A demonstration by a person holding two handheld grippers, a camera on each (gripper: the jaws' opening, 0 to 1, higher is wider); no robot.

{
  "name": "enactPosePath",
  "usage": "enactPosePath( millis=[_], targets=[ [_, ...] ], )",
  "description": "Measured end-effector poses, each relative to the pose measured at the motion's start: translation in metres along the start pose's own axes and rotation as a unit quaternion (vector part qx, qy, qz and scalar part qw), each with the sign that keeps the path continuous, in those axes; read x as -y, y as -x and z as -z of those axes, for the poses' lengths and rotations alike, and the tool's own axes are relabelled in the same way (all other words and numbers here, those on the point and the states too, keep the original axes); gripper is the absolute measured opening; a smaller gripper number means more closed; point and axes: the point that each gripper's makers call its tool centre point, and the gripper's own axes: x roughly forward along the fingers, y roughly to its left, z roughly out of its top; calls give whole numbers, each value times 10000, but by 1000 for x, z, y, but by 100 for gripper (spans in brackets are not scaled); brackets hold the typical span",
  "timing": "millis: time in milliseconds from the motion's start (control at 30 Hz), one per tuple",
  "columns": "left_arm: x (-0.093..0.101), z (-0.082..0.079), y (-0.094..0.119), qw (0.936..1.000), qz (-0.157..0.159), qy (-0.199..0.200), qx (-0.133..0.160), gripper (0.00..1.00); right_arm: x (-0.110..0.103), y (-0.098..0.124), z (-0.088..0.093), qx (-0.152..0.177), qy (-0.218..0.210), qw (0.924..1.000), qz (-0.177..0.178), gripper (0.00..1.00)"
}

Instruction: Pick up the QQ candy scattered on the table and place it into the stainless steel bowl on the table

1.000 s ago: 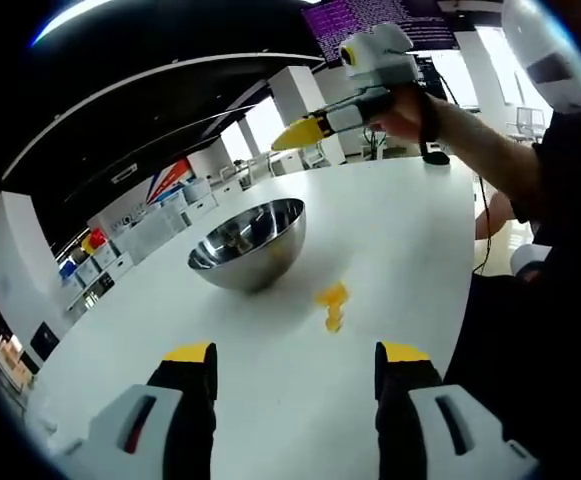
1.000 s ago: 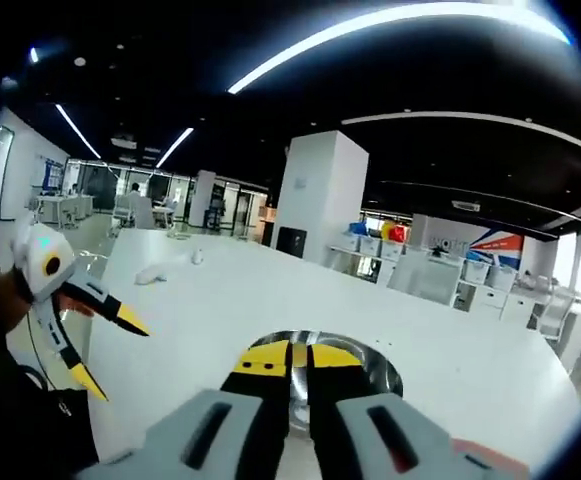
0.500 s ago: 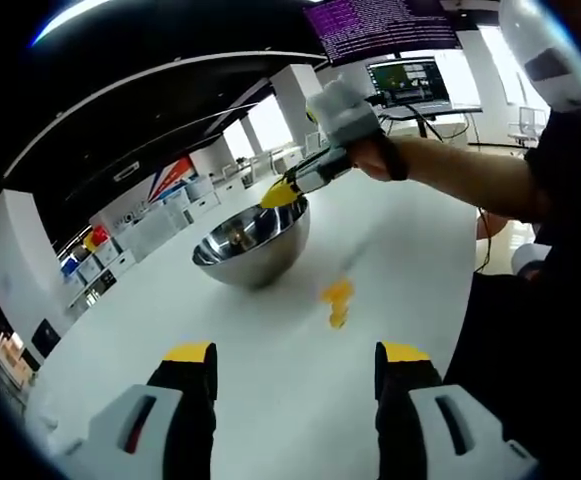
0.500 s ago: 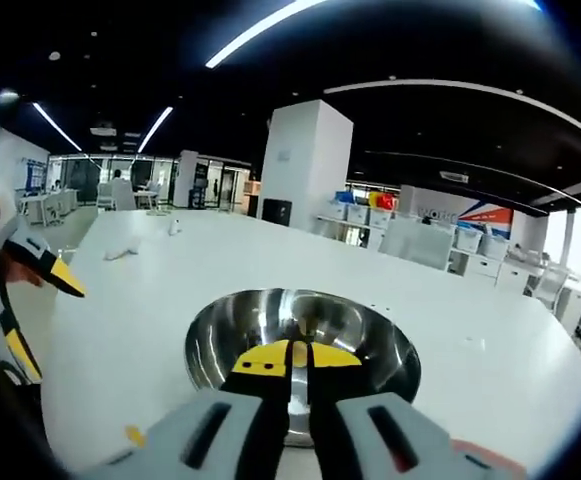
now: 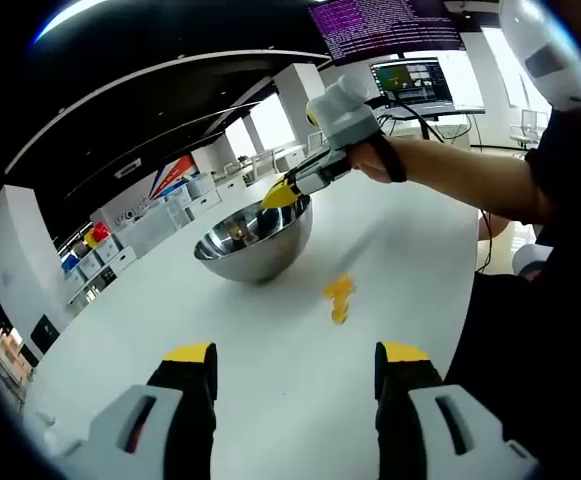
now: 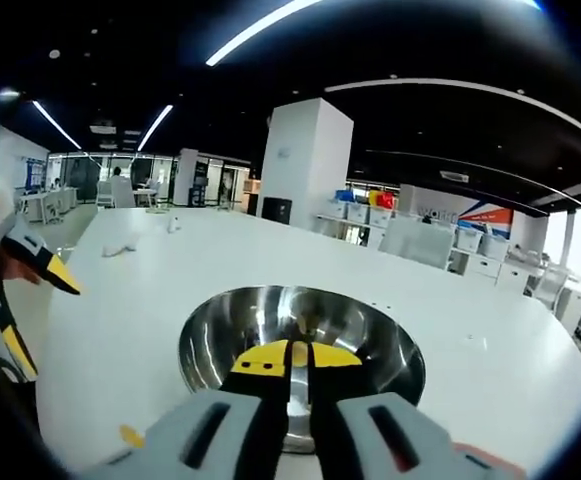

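The left tool, jaws apart, waits low over the tabletop, aimed at yellow QQ candy beside the stainless steel bowl. The right tool, jaws together, hangs over the bowl, apparently to release; any candy between them is hidden.

Stainless steel bowl: round, shiny, upright on white desk, open mouth up; small yellowish bits visible inside, too blurred to identify. In right gripper view bowl sits directly ahead, interior reflective. QQ candy: small yellow-orange cluster lying on desk near bowl, apart from it. One yellow piece on desk beside bowl.
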Motion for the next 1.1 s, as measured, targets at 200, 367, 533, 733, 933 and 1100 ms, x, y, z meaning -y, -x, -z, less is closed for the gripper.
enactPosePath(
  millis=[200, 367, 533, 733, 933, 1100],
  targets=[
    [-1, 0, 1, 10000, -10, 5, 11, 64, -4, 2, 0, 0, -37, 10000, -41, 6],
    [-2, 0, 3, 10000, -35, 7, 25, 64, -3, 1, -2, 4, -49, 10000, -49, 6],
    [-1, 0, 4, 10000, -35, 5, 28, 64, -2, 2, -10, 214, 42, 9998, 12, 22],
    [-1, 0, 6, 10000, -51, 2, 21, 64, 0, 2, -14, 327, 74, 9994, 22, 29],
    [-2, 0, 7, 10000, -75, -6, 22, 64, -1, 2, -13, 332, 71, 9994, 7, 30],
    [-1, -1, 8, 10000, -74, -5, 37, 64, -1, 5, -16, 378, 112, 9992, 20, 30]
  ],
)
